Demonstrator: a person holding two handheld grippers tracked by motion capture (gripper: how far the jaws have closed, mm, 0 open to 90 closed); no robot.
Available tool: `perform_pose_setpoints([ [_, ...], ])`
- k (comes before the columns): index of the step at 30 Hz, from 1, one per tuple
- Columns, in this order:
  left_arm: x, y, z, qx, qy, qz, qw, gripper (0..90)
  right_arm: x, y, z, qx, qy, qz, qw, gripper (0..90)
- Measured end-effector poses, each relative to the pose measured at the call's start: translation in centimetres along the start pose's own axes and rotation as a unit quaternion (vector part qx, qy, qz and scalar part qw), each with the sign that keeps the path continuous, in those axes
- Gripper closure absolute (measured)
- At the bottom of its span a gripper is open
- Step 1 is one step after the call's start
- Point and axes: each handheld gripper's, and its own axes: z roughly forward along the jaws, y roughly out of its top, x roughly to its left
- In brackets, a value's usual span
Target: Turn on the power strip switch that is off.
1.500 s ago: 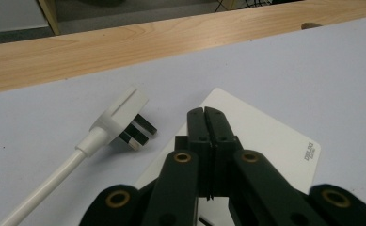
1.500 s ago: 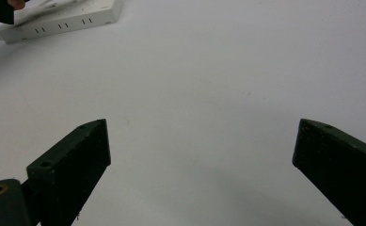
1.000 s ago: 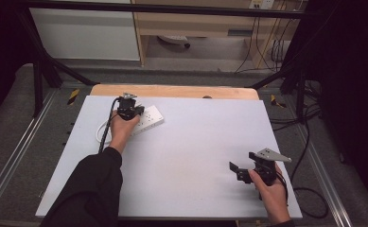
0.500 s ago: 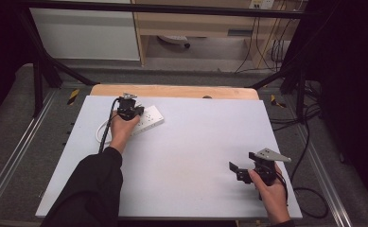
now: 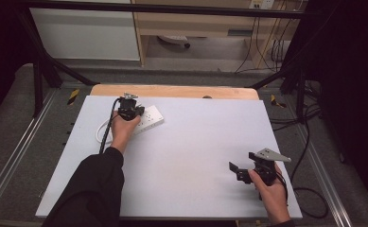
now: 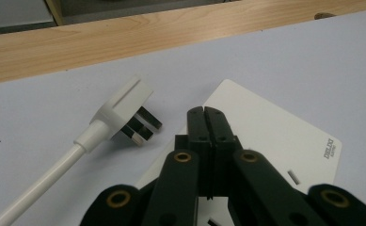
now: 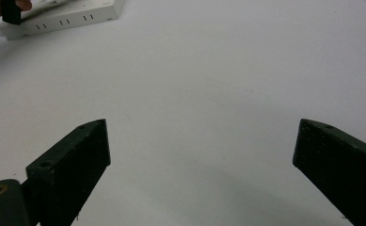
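White plug (image 6: pixel 124 112) lies on the counter (image 5: pixel 196 156) just left of my closed, empty left gripper (image 6: pixel 204 113) above the power strip (image 6: pixel 274 136), prongs toward it; my right gripper (image 5: pixel 240 171) waits wide open, far off.

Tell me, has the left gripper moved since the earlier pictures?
No. In the high view the left gripper sits at the same spot over the white power strip, near the wooden table edge.

Left gripper (image 5: pixel 130 109), arm outstretched, has its fingers (image 6: pixel 204 127) pressed together; right gripper (image 5: pixel 242 171), held near, has fingers (image 7: pixel 84 155) spread wide.
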Motion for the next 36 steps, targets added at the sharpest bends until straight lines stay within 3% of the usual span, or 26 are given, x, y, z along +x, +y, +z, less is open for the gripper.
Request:
perform_pose_setpoints([
  [27,-0.26,-0.01,0.12,0.01,0.015,0.016,0.9997,90.0,0.04,-0.05,0.04,0.004,0.004,0.0,1.0,4.6],
  [30,0.08,-0.03,-0.02,0.013,0.018,0.005,0.9998,90.0,0.05,-0.06,0.04,0.004,0.004,0.0,1.0,4.6],
  [36,0.52,-0.18,-0.1,0.009,0.001,-0.015,0.9998,90.0,0.06,-0.06,0.09,0.005,0.004,0.0,1.0,4.6],
])
